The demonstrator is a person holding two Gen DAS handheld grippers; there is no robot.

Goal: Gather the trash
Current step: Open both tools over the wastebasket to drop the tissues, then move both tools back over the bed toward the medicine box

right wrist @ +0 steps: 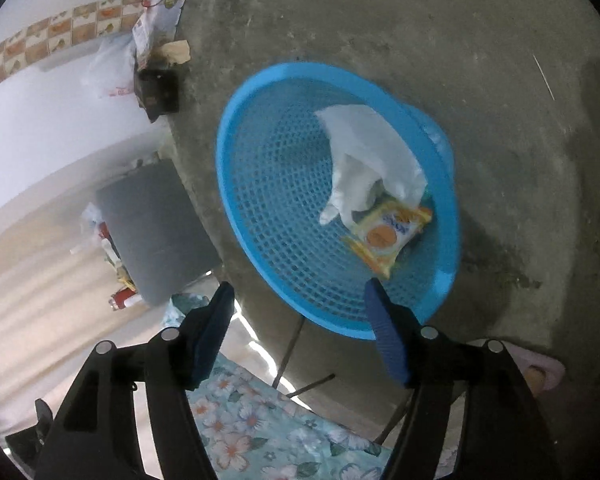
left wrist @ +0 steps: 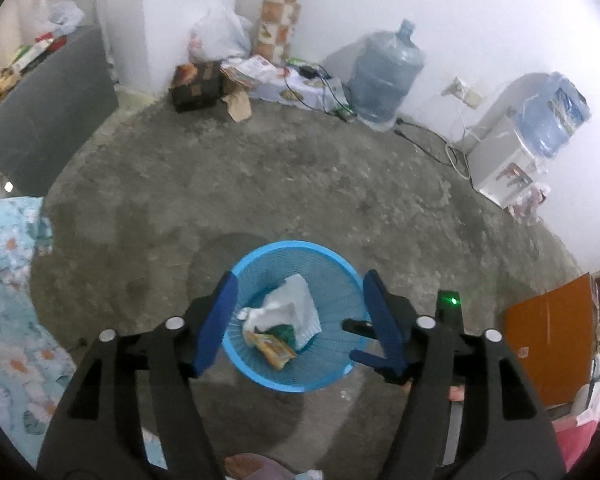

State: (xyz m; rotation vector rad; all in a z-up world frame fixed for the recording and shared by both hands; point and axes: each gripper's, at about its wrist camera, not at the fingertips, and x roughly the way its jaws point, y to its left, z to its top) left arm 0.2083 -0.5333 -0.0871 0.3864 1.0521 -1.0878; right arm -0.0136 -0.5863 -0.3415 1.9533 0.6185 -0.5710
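Two hand-held grippers, both yours, both with jaws wide apart and nothing between them: left hand-held gripper [left wrist: 296, 324] straight above the blue basket [left wrist: 260, 258], right hand-held gripper [right wrist: 300, 330] near its rim, coming in from the side.

One blue basket [right wrist: 236, 184] on the concrete floor [left wrist: 300, 184]. Trash is already inside it: one white plastic bag [right wrist: 364, 152], crumpled, and one orange snack wrapper [right wrist: 384, 236] lying partly under the bag's lower edge. A bit of green shows beneath the bag in the left view; can't tell what it is.

Risks, my read: the basket is light mesh plastic, so a low right hand-held gripper could clip the rim and tip or slide it. The bag sits high and loose; a swipe could drag it back out. The two hand-held grippers are close together over the basket, so you could knock one against the other.

Floral bedding [right wrist: 260, 432] is just beside the basket; a finger could snag it.
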